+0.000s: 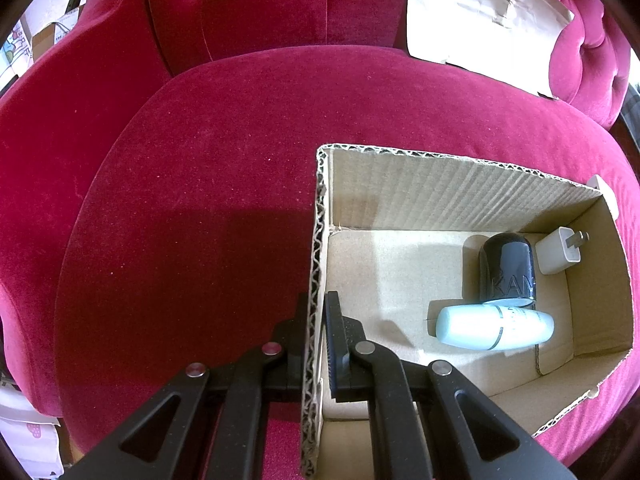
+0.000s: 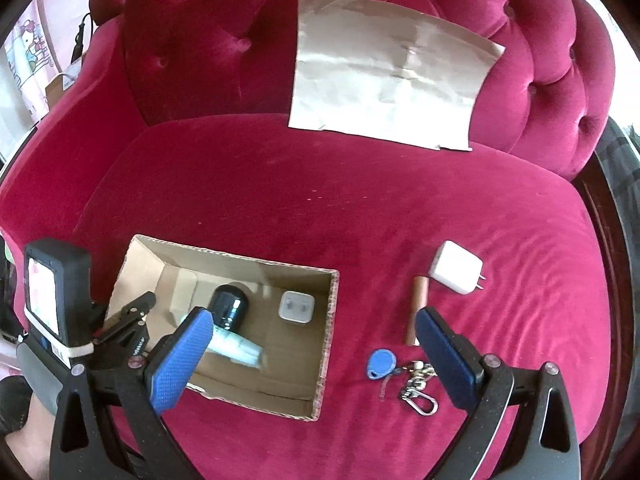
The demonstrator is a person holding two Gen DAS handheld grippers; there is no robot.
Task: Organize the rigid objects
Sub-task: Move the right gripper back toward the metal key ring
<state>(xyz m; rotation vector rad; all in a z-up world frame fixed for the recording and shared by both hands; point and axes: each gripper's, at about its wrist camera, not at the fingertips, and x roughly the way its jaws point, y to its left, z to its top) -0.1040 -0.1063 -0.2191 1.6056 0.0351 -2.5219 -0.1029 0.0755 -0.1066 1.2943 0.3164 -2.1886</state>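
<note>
The left gripper (image 1: 320, 312) is clamped on the left wall of the cardboard box (image 1: 318, 240), one finger outside, one inside, steadying it on the red velvet seat cushion (image 1: 200, 200). That corrugated wall is thin; a hard tug could probably bend it or tip the box on the soft cushion.

Inside the box, toward its right end, lie a pale blue bottle (image 1: 494, 327) on its side, a dark cylindrical jar (image 1: 508, 270) touching it, and a small white plug adapter (image 1: 558, 256) just beside the jar. The left half of the box floor is bare, so there is room to drop more in.

The right gripper (image 2: 312, 344) hangs wide open and empty, above the box's right wall. To the right of the box, on the cushion, wait a blue key fob (image 2: 381, 363) with its key ring and carabiner (image 2: 418, 390), a brown tube (image 2: 418, 310), and a larger white charger (image 2: 456, 267).

The tube could roll away if nudged from the side; the ring's loose links may dangle and snag the box's right rim. Open cushion lies beyond the box and right of the charger.
</note>
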